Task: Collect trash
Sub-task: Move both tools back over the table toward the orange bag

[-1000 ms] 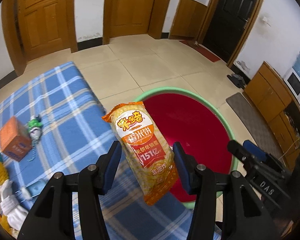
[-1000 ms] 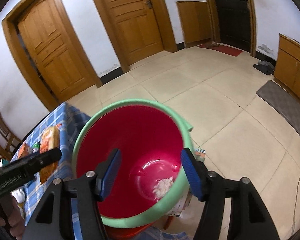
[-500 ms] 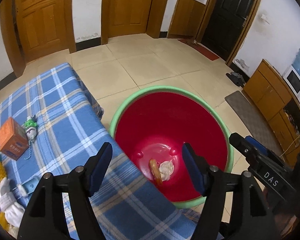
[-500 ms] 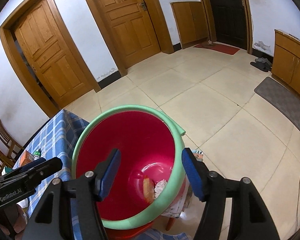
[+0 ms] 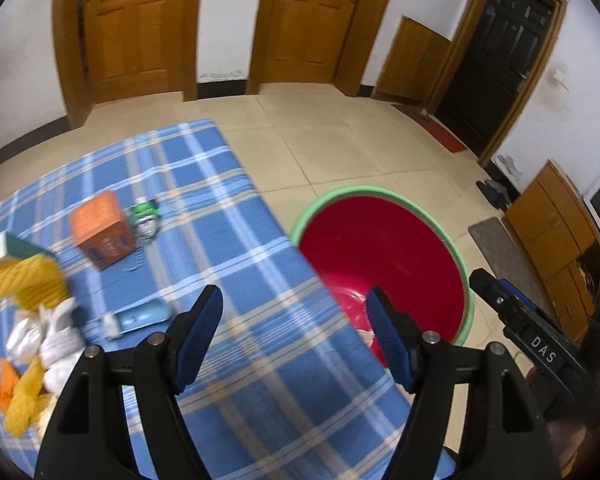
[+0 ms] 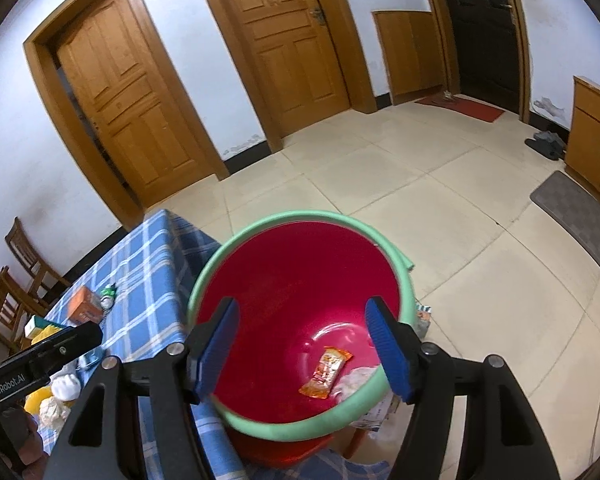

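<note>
A red bucket (image 6: 300, 264) with a green rim stands beside the table's edge. At its bottom lie an orange snack packet (image 6: 326, 372) and crumpled white paper (image 6: 356, 378). My right gripper (image 6: 302, 316) hangs open above the bucket's mouth, with nothing between its pads. My left gripper (image 5: 294, 308) is open and empty, over the blue plaid tablecloth (image 5: 236, 248) just left of the bucket (image 5: 380, 248). On the cloth lie an orange box (image 5: 102, 228), a small green and white item (image 5: 146, 216), a pale blue tube (image 5: 140, 318), white crumpled tissue (image 5: 56, 336) and yellow cloth (image 5: 28, 280).
A green and white box (image 5: 4, 250) sits at the table's left edge. Wooden chairs (image 6: 16, 276) stand beyond the table. Tiled floor stretches to wooden doors (image 6: 292, 40). On the right are a grey mat (image 6: 576, 212), a wooden cabinet (image 6: 596, 136) and paper litter (image 6: 422, 316) by the bucket's base.
The snack packet left my left gripper's jaws and now lies in the bucket. My left gripper opened wider and swung left over the table. My right gripper rose slightly.
</note>
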Tool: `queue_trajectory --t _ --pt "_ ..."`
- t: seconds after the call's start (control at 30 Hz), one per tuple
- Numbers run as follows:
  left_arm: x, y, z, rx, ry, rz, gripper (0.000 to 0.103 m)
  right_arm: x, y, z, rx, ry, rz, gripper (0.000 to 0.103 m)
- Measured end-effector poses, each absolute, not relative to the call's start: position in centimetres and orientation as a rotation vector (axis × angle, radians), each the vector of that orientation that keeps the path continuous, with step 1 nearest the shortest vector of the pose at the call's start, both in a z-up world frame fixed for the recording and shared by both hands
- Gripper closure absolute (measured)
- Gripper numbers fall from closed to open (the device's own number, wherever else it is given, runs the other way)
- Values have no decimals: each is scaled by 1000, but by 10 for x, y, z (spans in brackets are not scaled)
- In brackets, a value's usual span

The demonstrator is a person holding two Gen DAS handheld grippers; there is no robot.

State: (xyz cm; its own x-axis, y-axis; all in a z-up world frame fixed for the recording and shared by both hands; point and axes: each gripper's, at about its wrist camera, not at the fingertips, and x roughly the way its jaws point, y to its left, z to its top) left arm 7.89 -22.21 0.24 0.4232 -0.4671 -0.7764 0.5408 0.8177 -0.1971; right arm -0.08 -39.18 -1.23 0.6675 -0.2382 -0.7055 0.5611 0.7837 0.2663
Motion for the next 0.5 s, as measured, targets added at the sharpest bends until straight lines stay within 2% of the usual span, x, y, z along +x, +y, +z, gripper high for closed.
queue_trajectory --t 0.5 --pt "73 -134 16 -1 913 -457 29 10 -350 4 456 717 -357 32"
